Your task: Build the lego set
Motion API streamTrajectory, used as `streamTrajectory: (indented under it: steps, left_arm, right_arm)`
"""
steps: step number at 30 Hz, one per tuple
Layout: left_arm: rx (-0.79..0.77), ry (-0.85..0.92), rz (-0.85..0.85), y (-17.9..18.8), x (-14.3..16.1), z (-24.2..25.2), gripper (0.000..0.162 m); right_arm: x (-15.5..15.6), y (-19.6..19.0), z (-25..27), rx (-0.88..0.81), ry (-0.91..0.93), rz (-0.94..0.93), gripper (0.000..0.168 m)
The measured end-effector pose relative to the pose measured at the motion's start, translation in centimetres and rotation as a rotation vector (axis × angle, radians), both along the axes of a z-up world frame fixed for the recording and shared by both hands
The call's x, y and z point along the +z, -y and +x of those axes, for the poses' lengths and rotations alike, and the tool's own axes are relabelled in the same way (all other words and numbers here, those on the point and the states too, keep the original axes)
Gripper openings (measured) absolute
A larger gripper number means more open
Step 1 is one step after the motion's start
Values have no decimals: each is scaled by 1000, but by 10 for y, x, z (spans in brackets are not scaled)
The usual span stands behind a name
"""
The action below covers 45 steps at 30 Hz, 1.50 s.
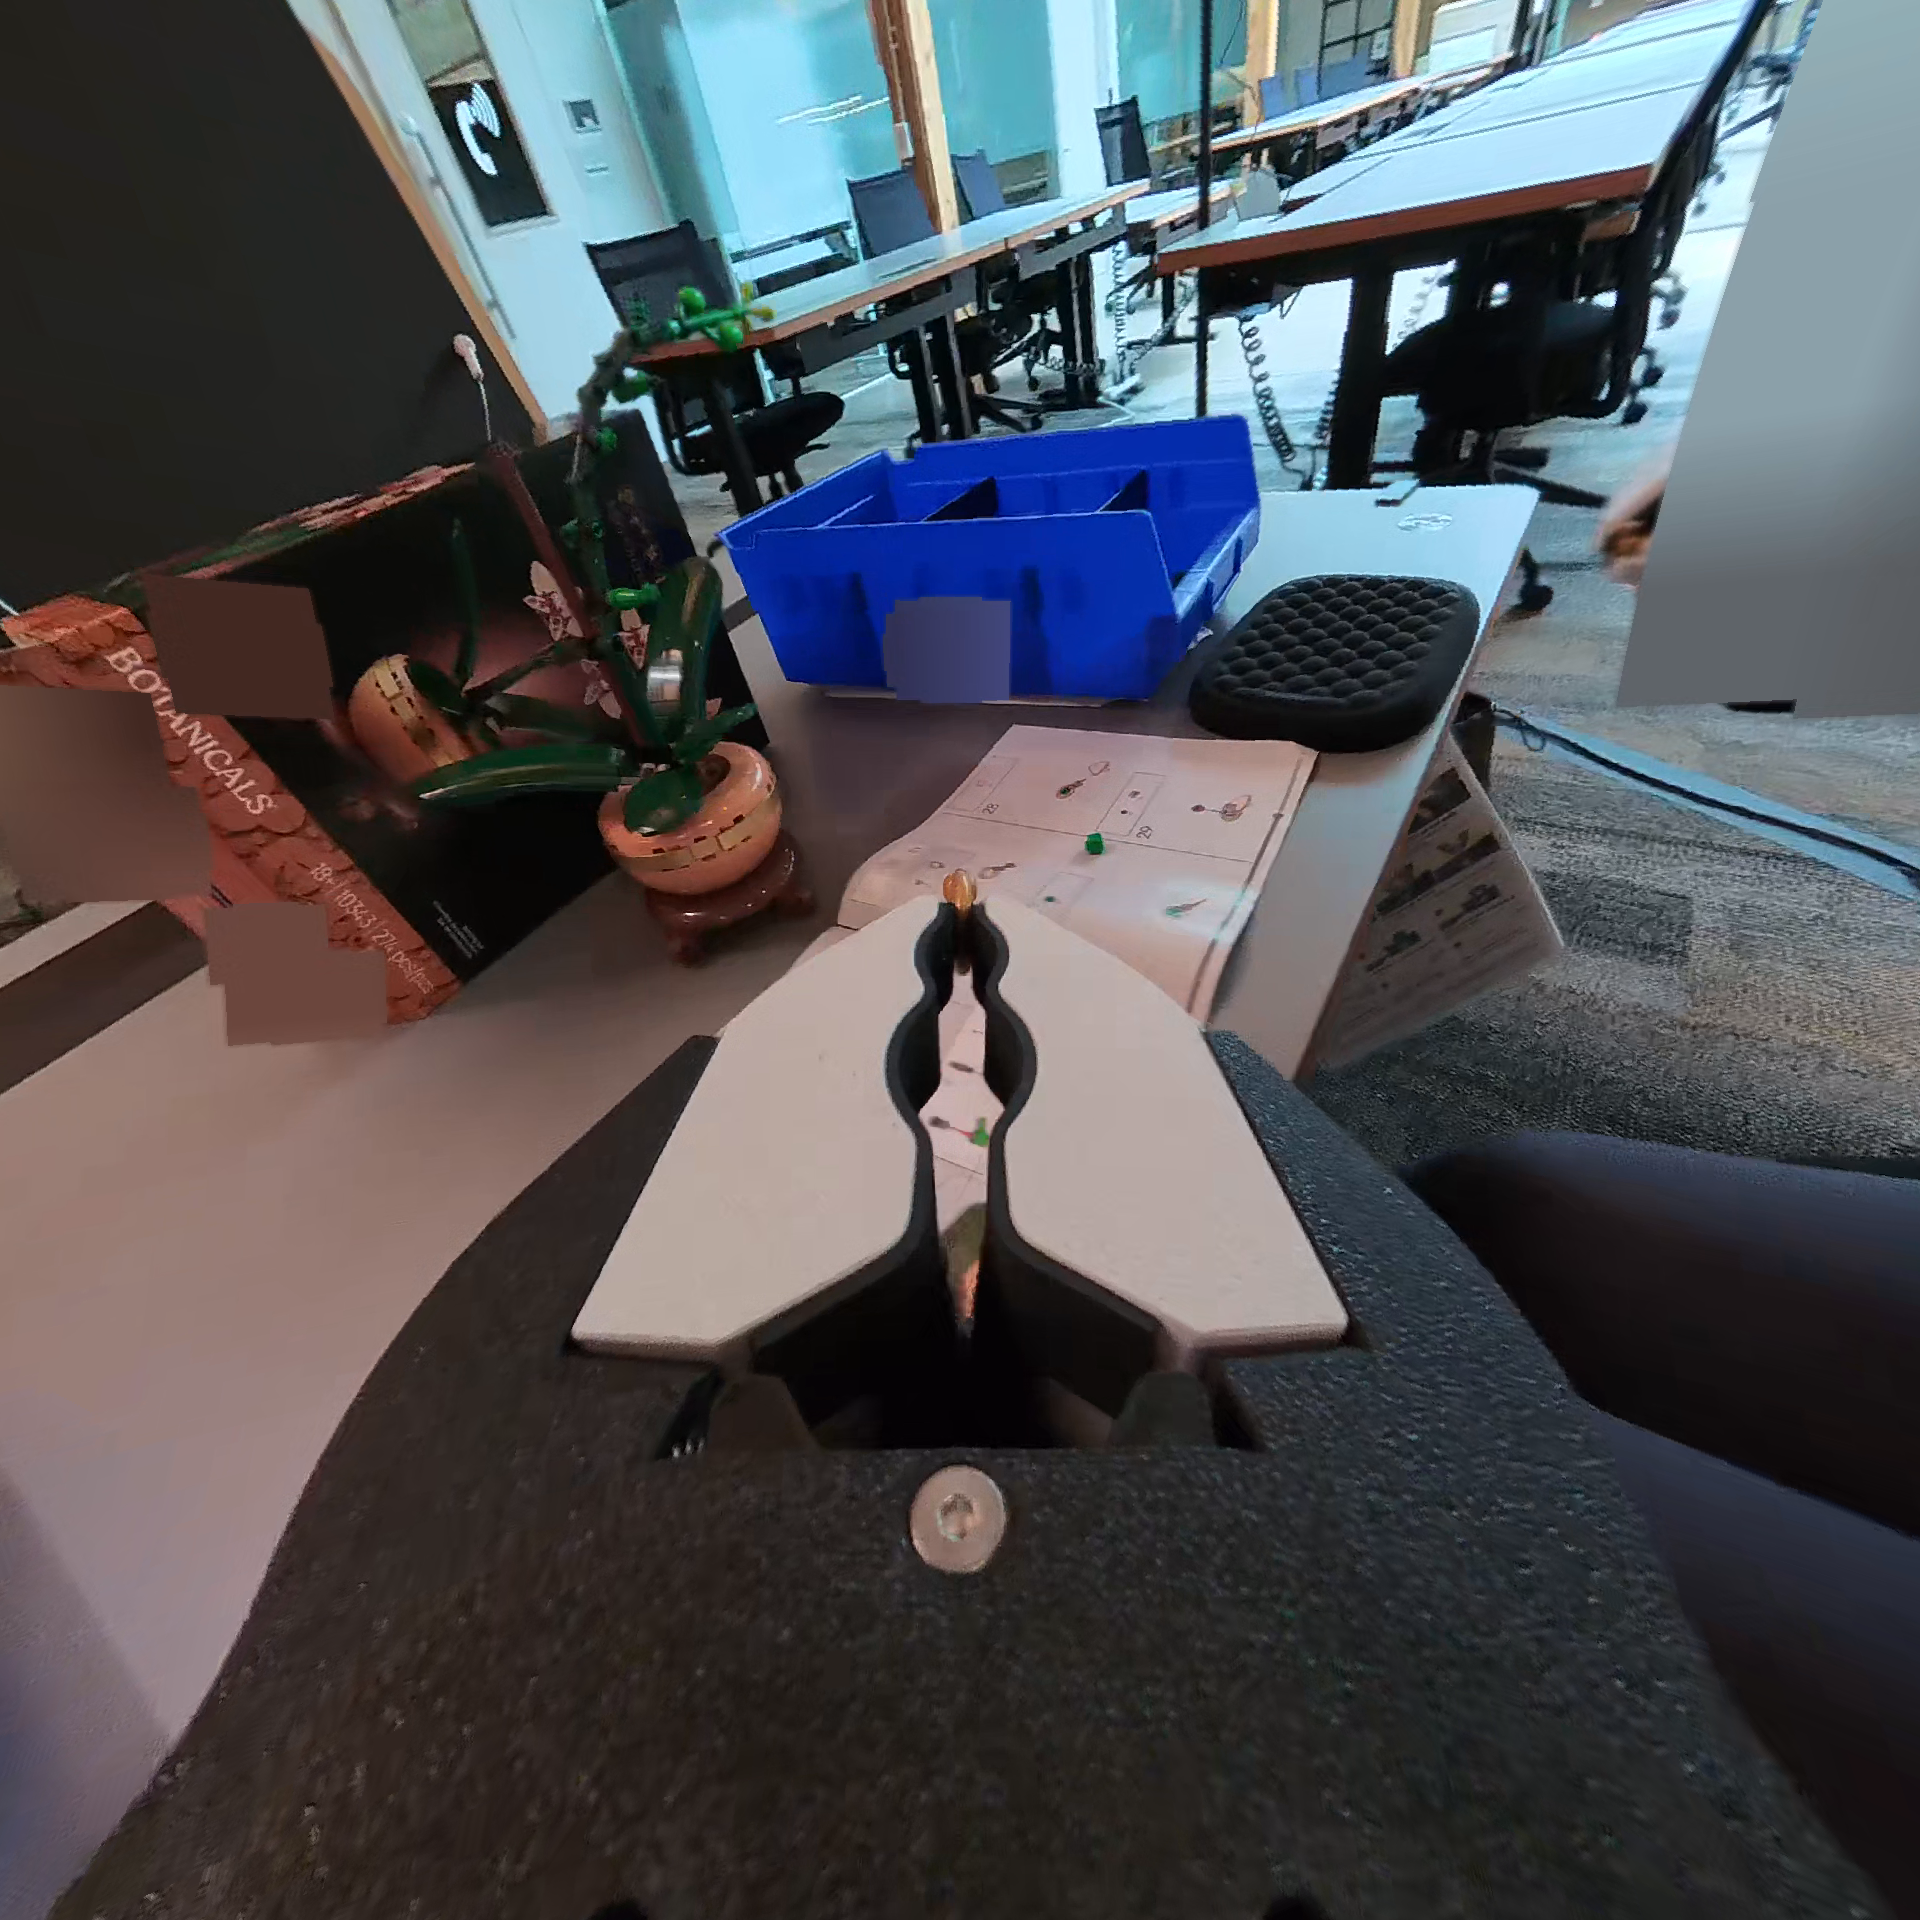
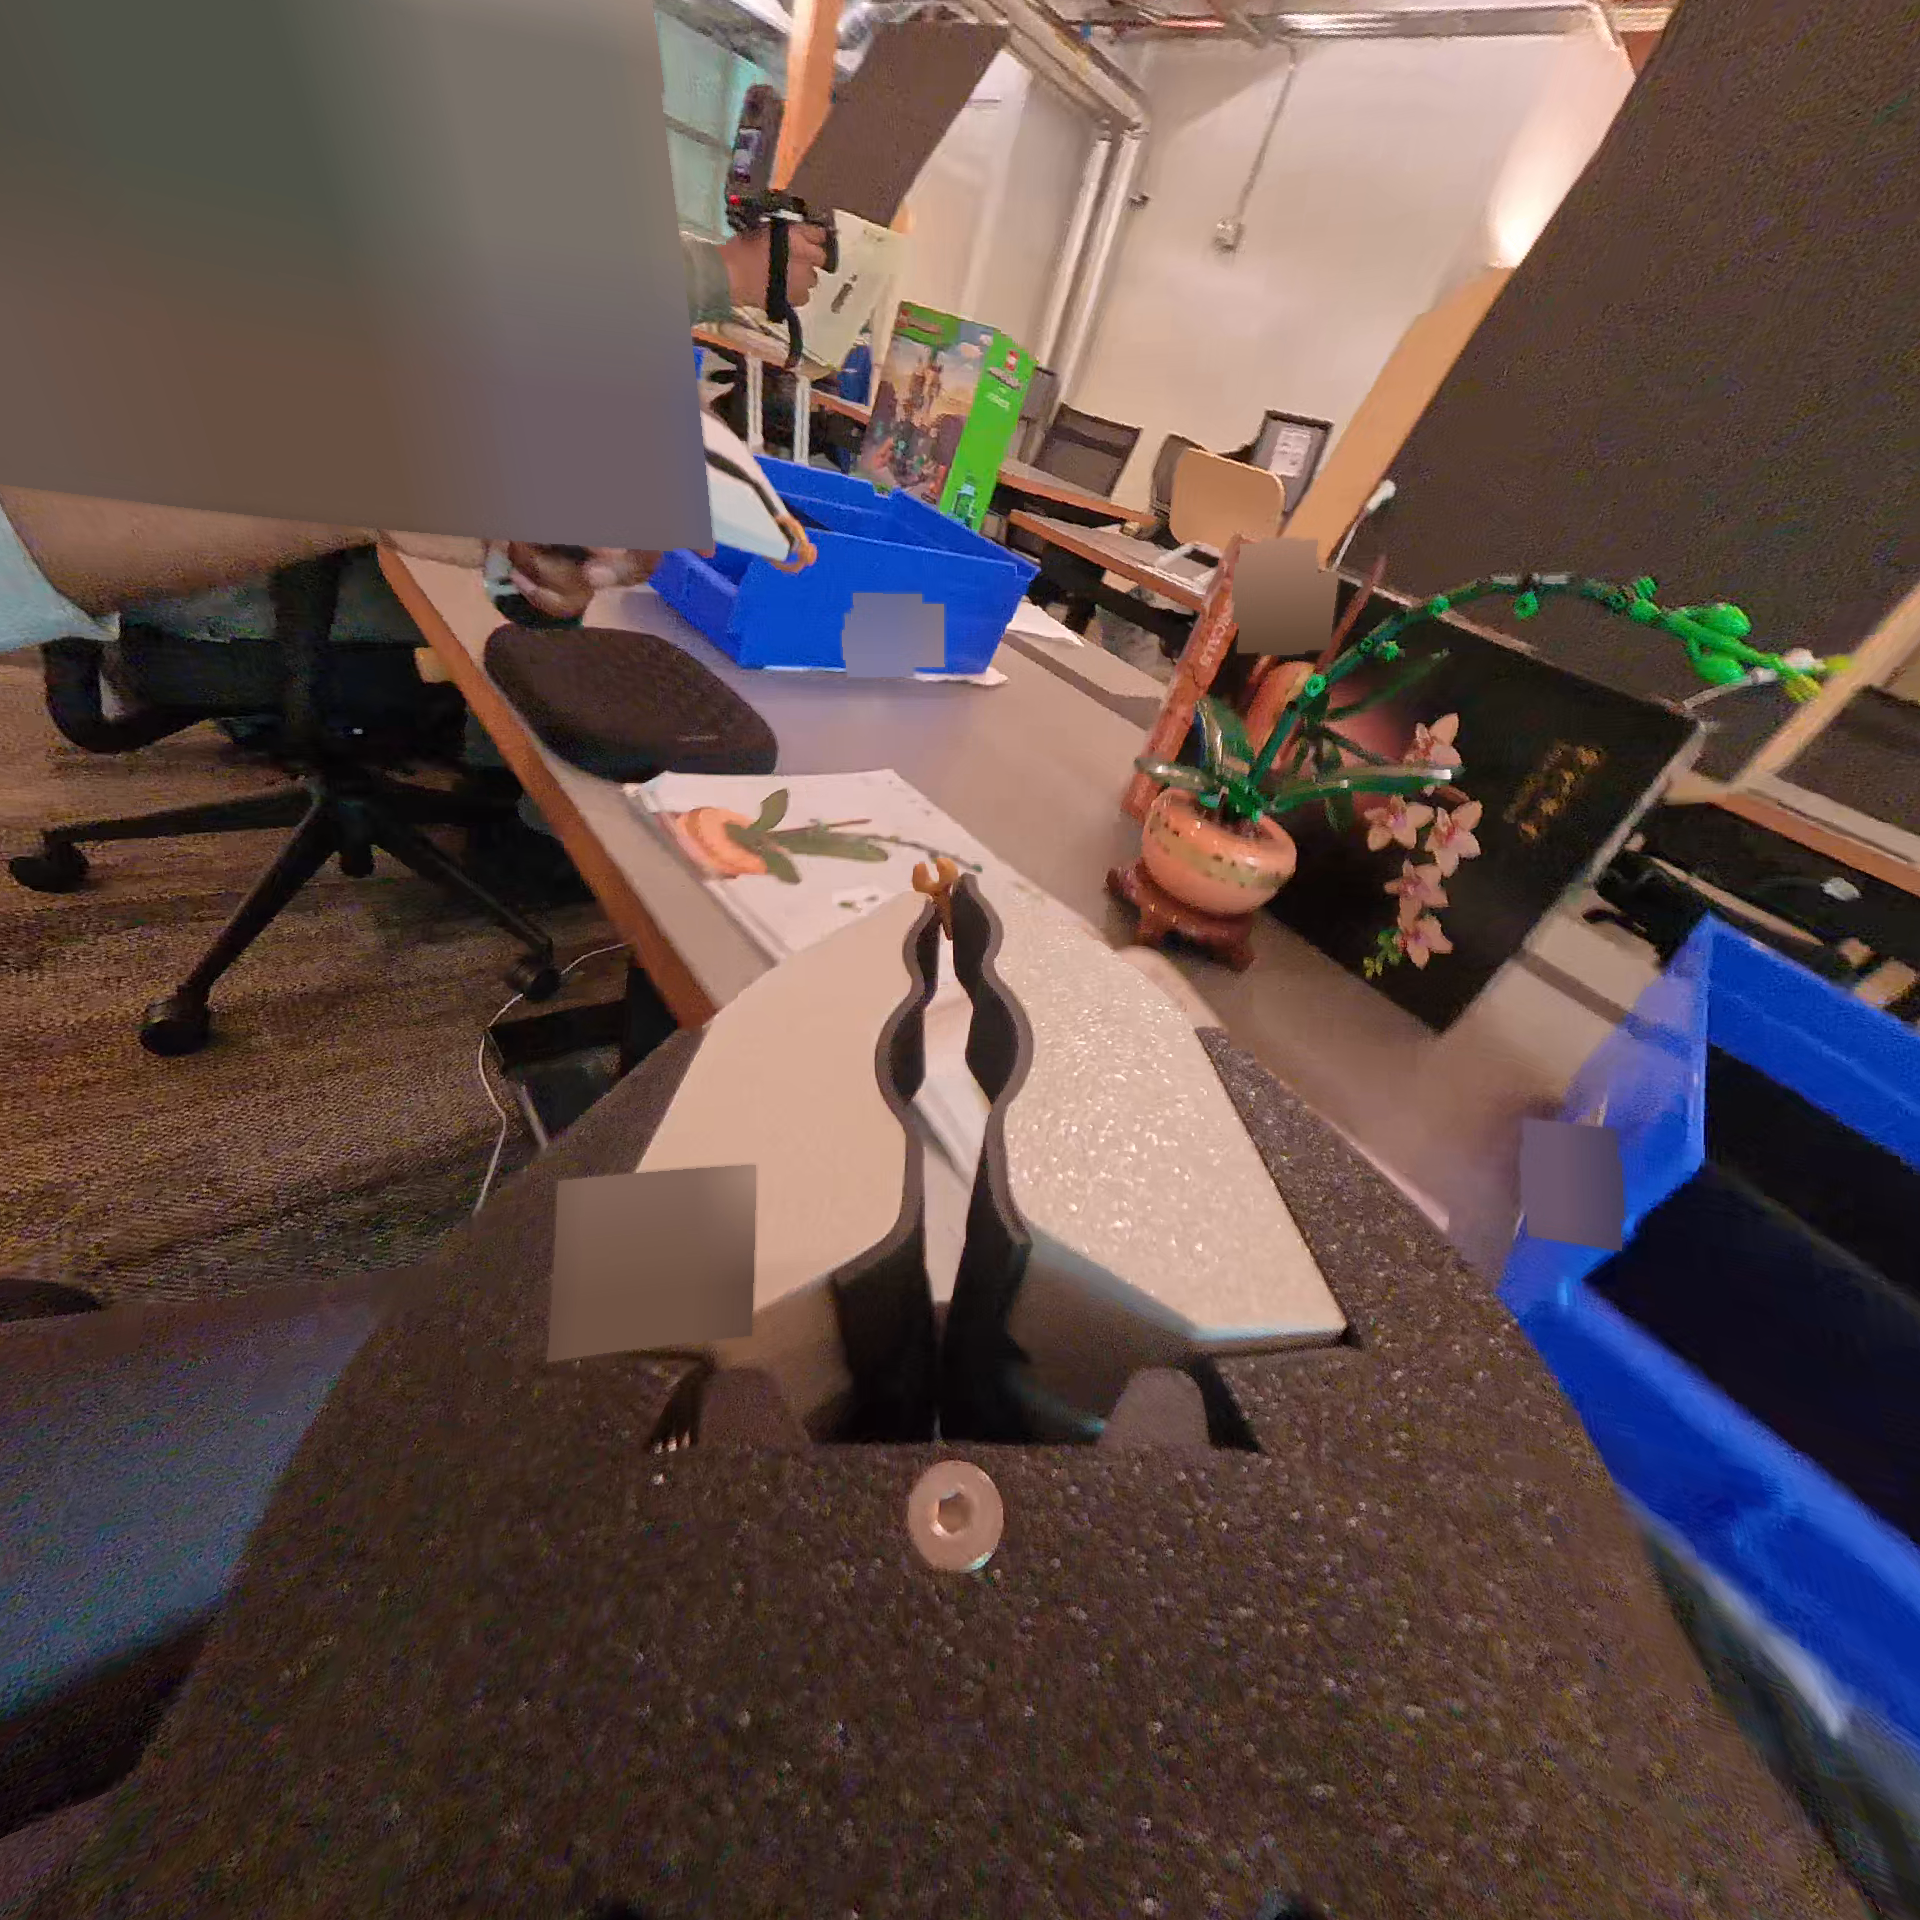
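The partly built lego orchid, a tan pot (image 1: 694,821) on a brown stand with green leaves and a long green stem (image 1: 613,395), stands on the grey table beside its box (image 1: 343,727). It also shows in the right wrist view (image 2: 1218,847). My left gripper (image 1: 960,909) is shut on a small tan-orange lego piece (image 1: 958,889) above the open instruction booklet (image 1: 1101,831). My right gripper (image 2: 943,896) is shut on a small orange clip-like lego piece (image 2: 933,878), held over the booklet (image 2: 790,842). A tiny green piece (image 1: 1093,844) lies on the booklet.
A blue parts bin (image 1: 997,582) stands behind the booklet, with a black padded rest (image 1: 1340,655) to its right at the table's edge. Another blue bin (image 2: 1745,1247) is close at my right gripper's right. An office chair (image 2: 312,790) and carpet lie beyond the table edge. The tips of one gripper are about 20 cm away from the tips of the other.
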<state>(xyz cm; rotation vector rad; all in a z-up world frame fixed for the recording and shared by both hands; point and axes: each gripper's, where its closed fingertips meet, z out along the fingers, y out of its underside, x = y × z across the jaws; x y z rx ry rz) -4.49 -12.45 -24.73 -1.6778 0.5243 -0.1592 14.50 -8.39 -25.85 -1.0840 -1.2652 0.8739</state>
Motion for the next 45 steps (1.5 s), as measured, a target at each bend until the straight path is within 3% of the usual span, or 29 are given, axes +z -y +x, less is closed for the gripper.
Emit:
streamTrajectory:
  steps: [4, 8, 15, 25, 31, 36, 40, 45]
  left_arm:
    - [-18, 43, 30, -20, 17, -19, 2]
    - [5, 34, 9, -29, 33, -24, 2]
    - [-38, 34, 51, -2, 34, 25, 2]
    - [-73, 144, -22, -39, -11, 8, 2]
    - [-87, 262, -23, -71, -15, -15, 2]
    - [-97, 234, -24, -91, -6, -18, 2]
    - [-135, 192, 27, -96, 8, -3, 2]
    - [-169, 204, 7, -110, 8, 7, 2]
  right_arm:
    - [19, -32, -34, 32, 10, 24, 3]
    - [38, -31, -50, 90, 10, -5, 3]
    - [43, -18, -54, 126, 66, -88, 3]
    - [-9, -51, -98, 203, 117, -310, 3]
    - [-19, -64, -126, 235, 174, -304, 3]
    - [-5, -70, -140, 272, 182, -223, 3]
    - [-15, -78, -141, 241, 241, -123, 3]
    - [-19, -85, -145, 303, 233, -263, 3]
